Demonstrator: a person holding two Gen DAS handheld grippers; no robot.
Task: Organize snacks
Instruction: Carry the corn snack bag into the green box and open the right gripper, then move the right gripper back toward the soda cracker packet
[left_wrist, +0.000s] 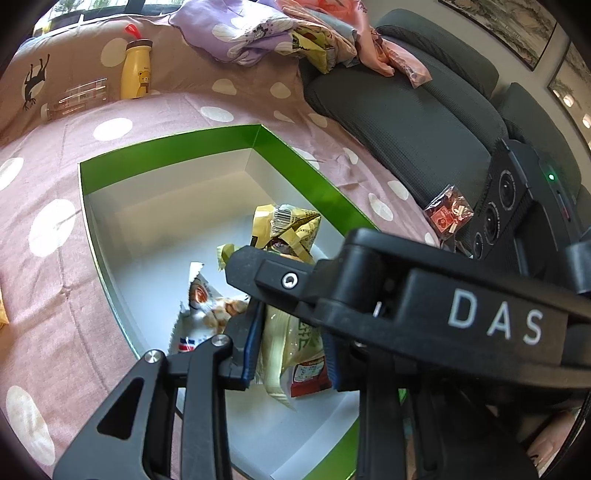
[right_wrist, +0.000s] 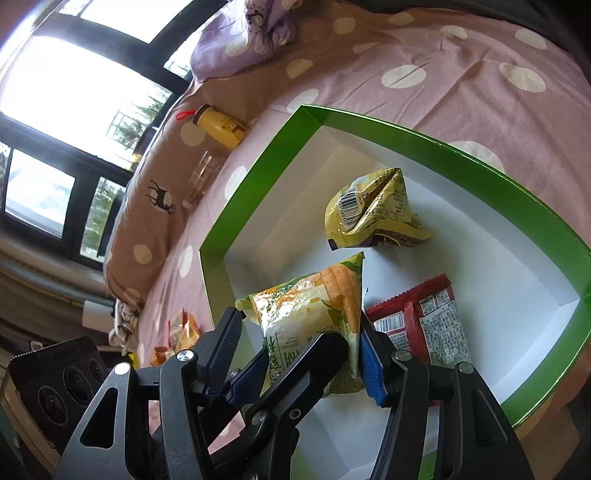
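The right gripper (right_wrist: 314, 354) clenches the yellow corn snack bag (right_wrist: 310, 314) low over the green box (right_wrist: 258, 177), its long axis toward 12 o'clock. Whether the left gripper (left_wrist: 291, 350) grips it too, I cannot tell.

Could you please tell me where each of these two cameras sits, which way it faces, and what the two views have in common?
Left wrist: rides on the left tool, looking down along its fingers into the green box; the other tool's body crosses the frame.
Right wrist: rides on the right tool, looking down into the green box towards the window; its blue-padded fingers flank a yellow-green snack pack.
Shared: the green box, the gold snack bag, the yellow bottle and the polka-dot cover.
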